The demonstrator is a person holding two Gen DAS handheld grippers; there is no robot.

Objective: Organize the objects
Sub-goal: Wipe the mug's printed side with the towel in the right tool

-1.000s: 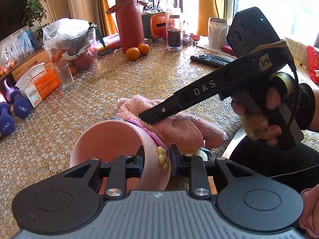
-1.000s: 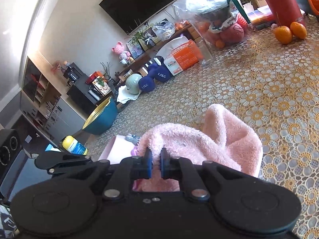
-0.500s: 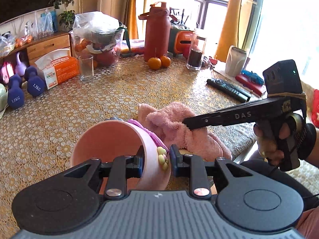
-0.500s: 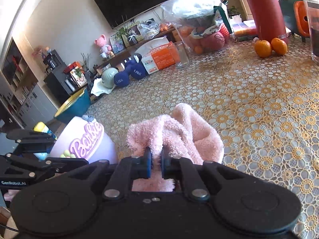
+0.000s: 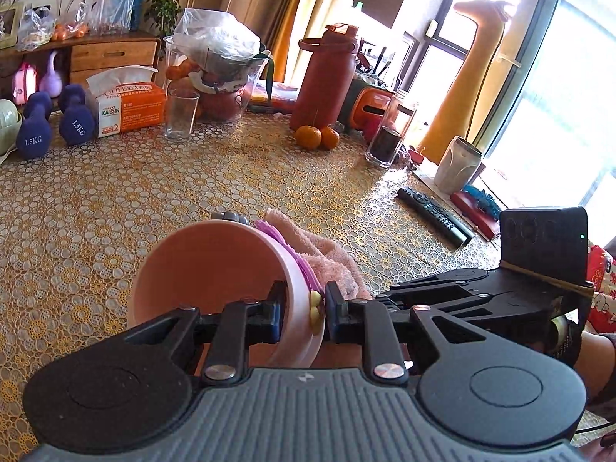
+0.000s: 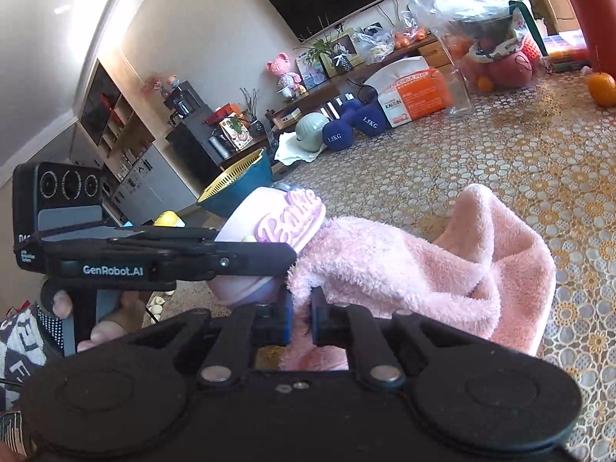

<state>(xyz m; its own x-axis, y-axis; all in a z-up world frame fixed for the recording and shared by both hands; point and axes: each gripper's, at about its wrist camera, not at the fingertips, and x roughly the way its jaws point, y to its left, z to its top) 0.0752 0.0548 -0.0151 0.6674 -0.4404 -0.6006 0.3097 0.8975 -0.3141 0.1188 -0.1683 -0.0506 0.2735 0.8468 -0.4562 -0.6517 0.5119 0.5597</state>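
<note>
Over the floral tablecloth (image 5: 115, 211), left gripper (image 5: 301, 313) clamped on pink Barbie cup (image 5: 215, 269) wall, jaws just tightened, right gripper (image 6: 300, 317) pinching pink towel (image 6: 423, 265) beside cup

The pink cup (image 5: 215, 269) is tipped on its side, its open mouth visible in the left wrist view, with raised purple letters on its wall. The fluffy pink towel (image 6: 415, 269) is crumpled just beside it, touching it, above the patterned worktop (image 5: 115, 211).
</note>
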